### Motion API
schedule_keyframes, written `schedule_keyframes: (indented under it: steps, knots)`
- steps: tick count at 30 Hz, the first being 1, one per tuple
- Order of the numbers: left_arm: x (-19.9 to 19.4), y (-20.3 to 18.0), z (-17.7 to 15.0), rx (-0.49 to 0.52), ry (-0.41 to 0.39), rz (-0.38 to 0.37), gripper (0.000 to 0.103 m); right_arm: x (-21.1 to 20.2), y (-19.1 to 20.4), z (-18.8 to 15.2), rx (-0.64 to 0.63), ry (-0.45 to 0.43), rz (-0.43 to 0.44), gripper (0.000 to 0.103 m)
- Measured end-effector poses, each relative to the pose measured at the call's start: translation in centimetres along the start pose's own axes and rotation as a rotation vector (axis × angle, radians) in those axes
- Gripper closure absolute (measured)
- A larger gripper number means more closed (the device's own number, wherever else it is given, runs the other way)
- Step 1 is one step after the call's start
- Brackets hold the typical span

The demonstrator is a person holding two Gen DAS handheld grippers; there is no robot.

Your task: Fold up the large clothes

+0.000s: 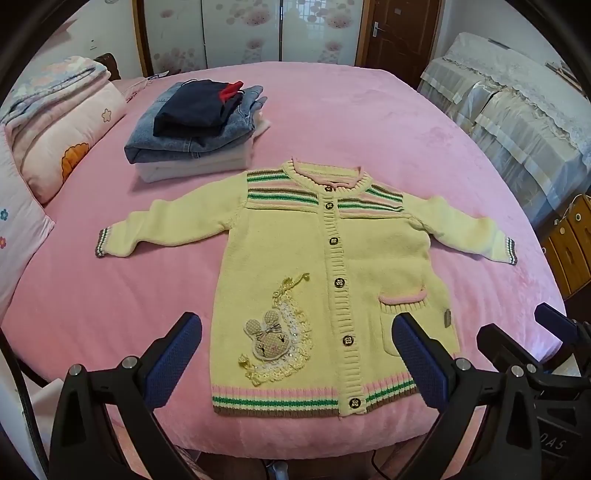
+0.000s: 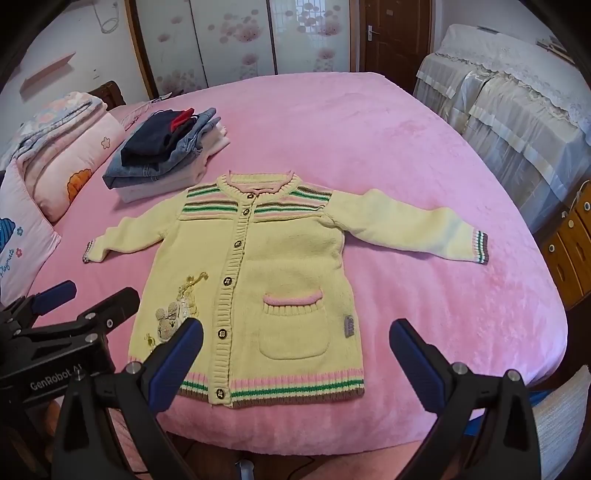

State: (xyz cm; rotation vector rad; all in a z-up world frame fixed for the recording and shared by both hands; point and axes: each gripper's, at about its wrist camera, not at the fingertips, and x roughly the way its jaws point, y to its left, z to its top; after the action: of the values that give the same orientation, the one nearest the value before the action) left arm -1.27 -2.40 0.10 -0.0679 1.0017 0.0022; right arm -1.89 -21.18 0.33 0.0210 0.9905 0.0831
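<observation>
A pale yellow knit cardigan (image 1: pixel 325 266) lies flat and face up on the pink bed (image 1: pixel 110 295), buttoned, both sleeves spread out, hem toward me. It has striped shoulders, a rabbit patch and a pink-trimmed pocket. It also shows in the right wrist view (image 2: pixel 280 266). My left gripper (image 1: pixel 295 350) is open and empty, held above the cardigan's hem. My right gripper (image 2: pixel 295 350) is open and empty, above the hem on the pocket side. The right gripper also shows in the left wrist view (image 1: pixel 517 339), and the left gripper in the right wrist view (image 2: pixel 85 299).
A stack of folded clothes (image 1: pixel 199 125), dark garment on jeans on white, sits beyond the left sleeve. Pillows and folded quilts (image 1: pixel 62 125) lie at the left. A lace-covered sofa (image 1: pixel 517 110) and wooden drawers (image 1: pixel 569 243) stand right of the bed. A door (image 1: pixel 399 29) is behind.
</observation>
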Motion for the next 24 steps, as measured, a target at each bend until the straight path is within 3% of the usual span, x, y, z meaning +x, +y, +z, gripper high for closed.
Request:
schedule_keyframes:
  steps: [24]
  knots:
    - [-1.0, -0.2, -0.8, -0.004, -0.014, 0.01, 0.001, -0.8, -0.5, -0.6, 0.012, -0.007, 0.015, 0.002]
